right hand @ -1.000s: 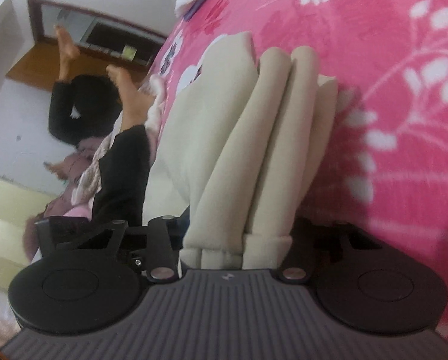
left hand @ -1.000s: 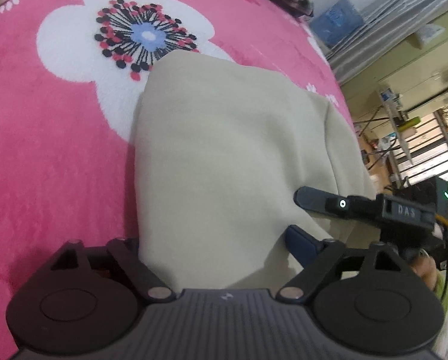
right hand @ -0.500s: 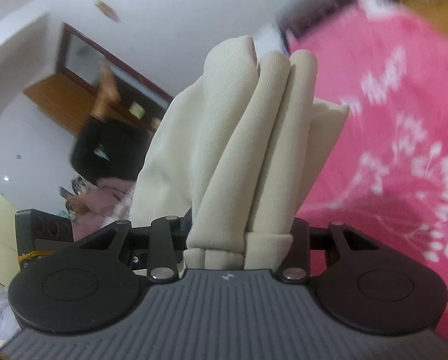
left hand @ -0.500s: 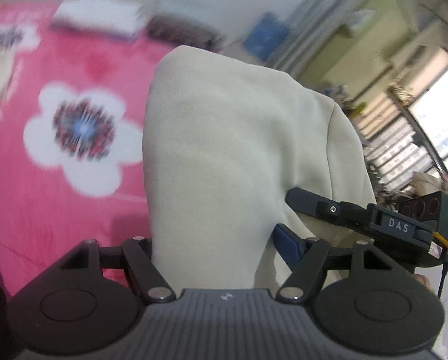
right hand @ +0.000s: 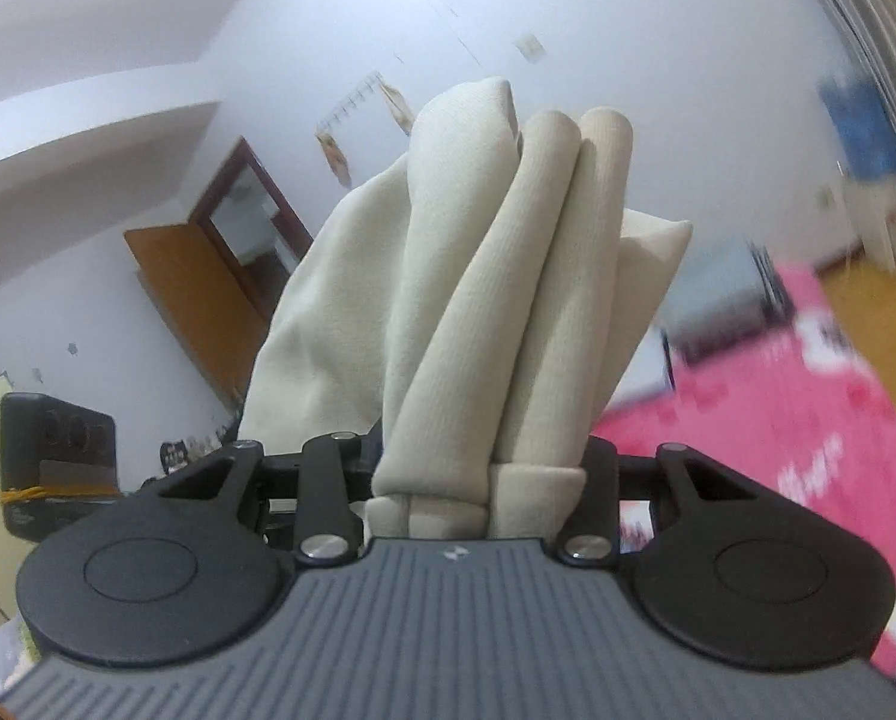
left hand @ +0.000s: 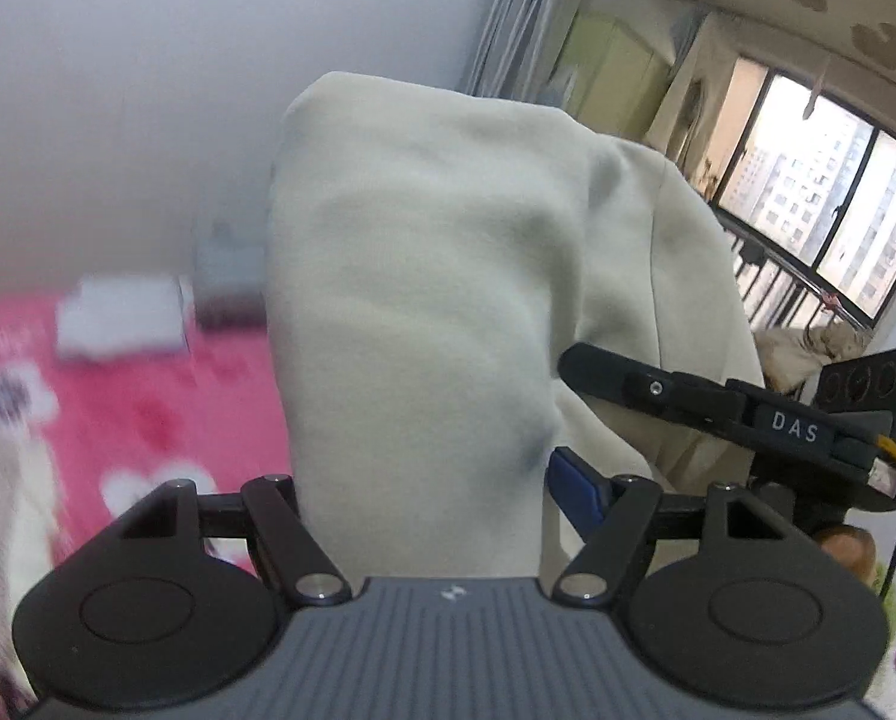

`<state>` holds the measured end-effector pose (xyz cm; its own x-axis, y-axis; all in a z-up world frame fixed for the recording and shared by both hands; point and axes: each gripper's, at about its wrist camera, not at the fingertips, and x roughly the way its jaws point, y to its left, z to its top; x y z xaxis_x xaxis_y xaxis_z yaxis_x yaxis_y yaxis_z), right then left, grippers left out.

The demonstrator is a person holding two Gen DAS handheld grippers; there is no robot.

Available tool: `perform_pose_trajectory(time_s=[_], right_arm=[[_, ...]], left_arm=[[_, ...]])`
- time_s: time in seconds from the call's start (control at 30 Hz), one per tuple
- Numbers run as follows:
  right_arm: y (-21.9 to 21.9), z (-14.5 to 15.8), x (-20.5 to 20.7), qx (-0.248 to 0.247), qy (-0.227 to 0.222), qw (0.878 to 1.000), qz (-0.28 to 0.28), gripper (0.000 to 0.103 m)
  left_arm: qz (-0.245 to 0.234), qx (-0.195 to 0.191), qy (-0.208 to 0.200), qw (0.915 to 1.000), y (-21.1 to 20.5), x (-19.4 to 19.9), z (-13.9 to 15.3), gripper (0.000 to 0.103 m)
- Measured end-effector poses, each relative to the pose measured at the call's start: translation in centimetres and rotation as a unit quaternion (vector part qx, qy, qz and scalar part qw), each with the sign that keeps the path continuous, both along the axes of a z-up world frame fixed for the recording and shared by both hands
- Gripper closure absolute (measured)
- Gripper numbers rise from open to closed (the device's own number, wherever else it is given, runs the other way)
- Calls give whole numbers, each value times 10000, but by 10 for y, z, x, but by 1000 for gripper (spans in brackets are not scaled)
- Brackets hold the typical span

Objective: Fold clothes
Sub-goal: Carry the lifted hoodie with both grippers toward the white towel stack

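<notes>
Lifted clear of the pink bedspread since a second ago, with both cameras now tipped up toward wall and ceiling instead of down at the bed. Left gripper pinched on the folded cream garment, fingers buried behind the cloth, fabric filling the whole gap and rising upright as a broad smooth panel. Right gripper likewise clamped on the garment, here seen edge-on: several rolled layers stacked side by side, squeezed at the base between the two linkages. Seen from the left wrist, the right gripper gripping the cloth's far side, a black finger marked DAS lying against the fabric, a blue pad just below it. Seen from the right wrist, part of the left device's black body at the left edge; its fingers hidden by cloth. Bedspread low in both views, blurred, well below the garment. On it, far off, a white folded stack beside a darker one, too smeared to identify. Window at right, wooden door at left. No containers made out.
</notes>
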<state>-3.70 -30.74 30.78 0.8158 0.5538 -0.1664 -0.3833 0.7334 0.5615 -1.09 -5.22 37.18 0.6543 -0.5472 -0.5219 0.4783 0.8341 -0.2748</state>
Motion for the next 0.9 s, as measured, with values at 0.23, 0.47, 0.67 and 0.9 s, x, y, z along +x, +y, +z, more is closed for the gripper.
perform_pose_trajectory(time_s=[0.23, 0.47, 0.67, 0.9], right_arm=[[33, 44, 60, -22, -577, 9982, -144, 65], [46, 50, 78, -82, -595, 9959, -676, 65], [59, 75, 68, -519, -736, 9934, -717, 66], [72, 99, 64, -933, -570, 9920, -628, 66]], left_arm=[[162, -442, -687, 9965, 36, 38, 18, 30], [-228, -781, -863, 9929, 43, 53, 16, 30], [-51, -1087, -974, 9893, 53, 54, 9, 30], [275, -1123, -828, 9898, 55, 57, 20, 30]])
